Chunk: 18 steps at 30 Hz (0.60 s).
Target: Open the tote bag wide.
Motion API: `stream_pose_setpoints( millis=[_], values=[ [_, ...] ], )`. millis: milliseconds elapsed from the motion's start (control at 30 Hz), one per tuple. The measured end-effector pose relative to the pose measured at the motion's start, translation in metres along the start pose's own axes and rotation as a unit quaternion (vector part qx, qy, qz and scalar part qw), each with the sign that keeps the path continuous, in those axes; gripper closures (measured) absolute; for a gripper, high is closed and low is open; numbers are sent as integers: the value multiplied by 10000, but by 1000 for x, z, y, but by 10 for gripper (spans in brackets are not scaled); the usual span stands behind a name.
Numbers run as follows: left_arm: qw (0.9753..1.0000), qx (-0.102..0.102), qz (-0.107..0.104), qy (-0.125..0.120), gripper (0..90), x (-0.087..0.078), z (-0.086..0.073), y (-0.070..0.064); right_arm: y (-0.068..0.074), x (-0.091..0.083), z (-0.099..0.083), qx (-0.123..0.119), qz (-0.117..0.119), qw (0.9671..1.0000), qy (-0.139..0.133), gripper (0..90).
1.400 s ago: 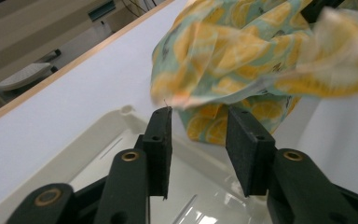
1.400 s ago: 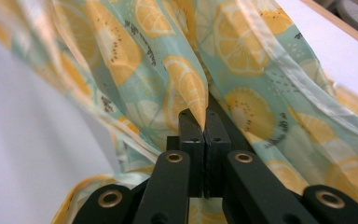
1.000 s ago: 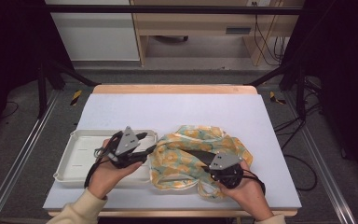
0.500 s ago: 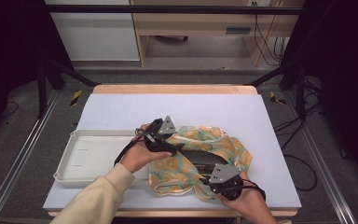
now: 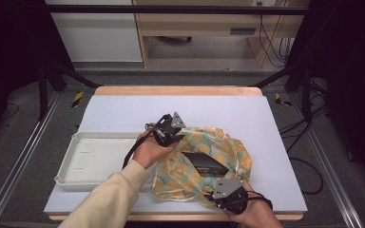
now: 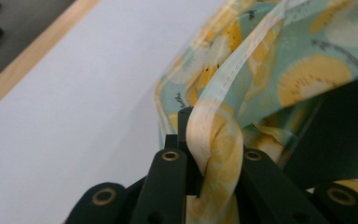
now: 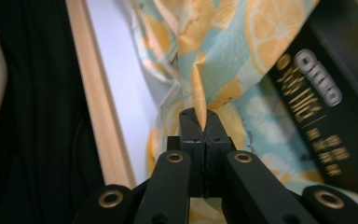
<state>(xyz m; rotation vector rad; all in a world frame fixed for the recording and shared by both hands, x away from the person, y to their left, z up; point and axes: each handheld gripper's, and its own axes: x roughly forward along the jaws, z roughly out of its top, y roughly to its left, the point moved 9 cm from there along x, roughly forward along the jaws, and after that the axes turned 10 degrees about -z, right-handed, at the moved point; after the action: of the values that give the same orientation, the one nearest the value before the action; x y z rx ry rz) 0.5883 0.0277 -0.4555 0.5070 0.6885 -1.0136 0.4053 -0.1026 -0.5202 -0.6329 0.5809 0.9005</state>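
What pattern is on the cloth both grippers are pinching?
Orange and yellow citrus slices on pale teal cloth, clearest in the right gripper view.

Gripper (image 6: 204, 156) pinches lemon-print cloth (image 6: 265, 70) hem; white table (image 6: 74, 102) beyond.

Lemon-print cloth (image 5: 197, 164) bunched on table, wrapped loosely around black box (image 5: 208, 162), edges lifted.

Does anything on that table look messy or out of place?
Nothing looks damaged or spilled. The fruit-print cloth lies rumpled around a black box, pinched at two edges by the left tool and right tool. The white tray sits beside it.
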Motion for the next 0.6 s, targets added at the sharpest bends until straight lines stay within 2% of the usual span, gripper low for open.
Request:
stream_pose_setpoints(
  millis=[133,200,333,500,567,600],
  values=[
    [9995,-108,250,-144,879,-6,1,10,3,-3,-10,2,73,9999,100,900],
    [9995,-183,160,-186,879,-8,0,10,3,-3,-11,13,84,9999,111,899],
    [9995,-135,132,-251,881,-12,0,7,-1,-6,-11,158,30,9999,26,870],
    [9994,-42,29,-355,879,-20,4,-2,-12,-18,-4,435,-211,9986,-234,556],
    [9992,-8,7,-401,879,-22,6,-6,-19,-24,-2,510,-389,9975,-288,460],
    [9991,-8,1,-422,879,-23,7,-7,-25,-32,0,568,-497,9965,-351,407]
  ],
)
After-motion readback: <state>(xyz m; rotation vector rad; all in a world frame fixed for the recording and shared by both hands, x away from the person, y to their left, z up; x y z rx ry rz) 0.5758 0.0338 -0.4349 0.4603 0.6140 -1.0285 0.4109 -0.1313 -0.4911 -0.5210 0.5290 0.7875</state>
